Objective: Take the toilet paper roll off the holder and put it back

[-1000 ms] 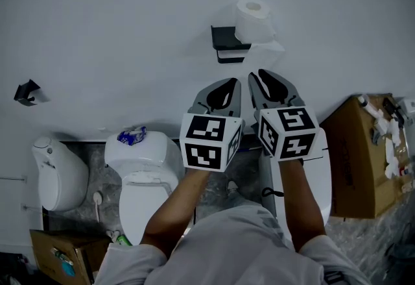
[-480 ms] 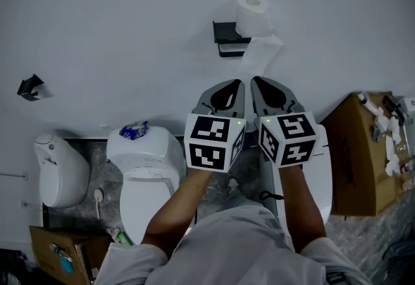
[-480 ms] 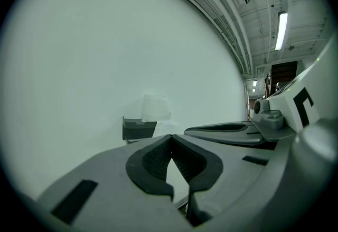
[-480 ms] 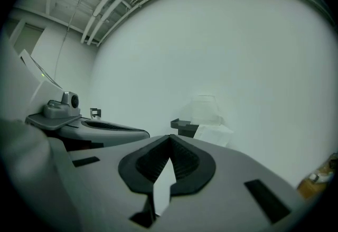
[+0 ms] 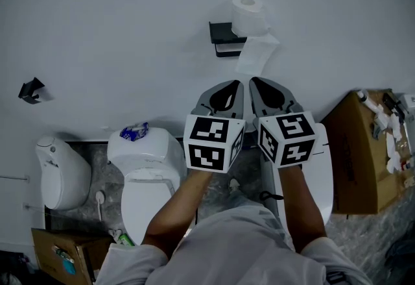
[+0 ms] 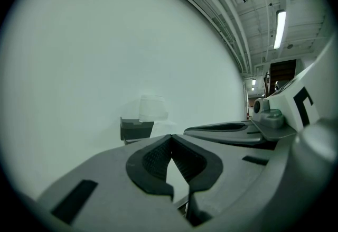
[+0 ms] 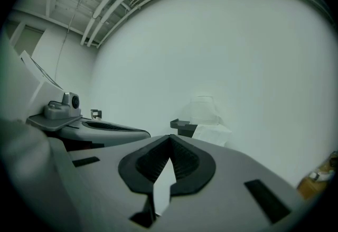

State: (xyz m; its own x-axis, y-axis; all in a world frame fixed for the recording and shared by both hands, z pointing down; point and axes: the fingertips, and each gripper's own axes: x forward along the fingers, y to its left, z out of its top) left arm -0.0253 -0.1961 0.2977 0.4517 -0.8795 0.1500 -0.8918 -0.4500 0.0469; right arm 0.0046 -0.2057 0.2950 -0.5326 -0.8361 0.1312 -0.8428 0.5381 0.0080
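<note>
We look down on our two hand-held grippers, side by side and close to level in front of a white wall. The left gripper is clenched, its jaws meeting at the tips with nothing between them. The right gripper is clenched likewise and grasps nothing.

The toilet paper roll stands upright on the black holder fixed to the wall. It sits at the holder's right end, with its core hole showing at the top. A loose tail of paper hangs from the roll down the wall.

In the head view the roll lies beyond both grippers' tips, a little nearer the right one. The tail's lower edge comes down close to the right gripper's tip, and we cannot tell from that view whether the two touch. The right gripper view shows the roll and tail ahead of the closed jaws and slightly to their right, apart from them. The left gripper view shows the roll and holder ahead and to the left of its jaws.

At lower left a white toilet stands against the wall, and a cardboard box sits at right.
</note>
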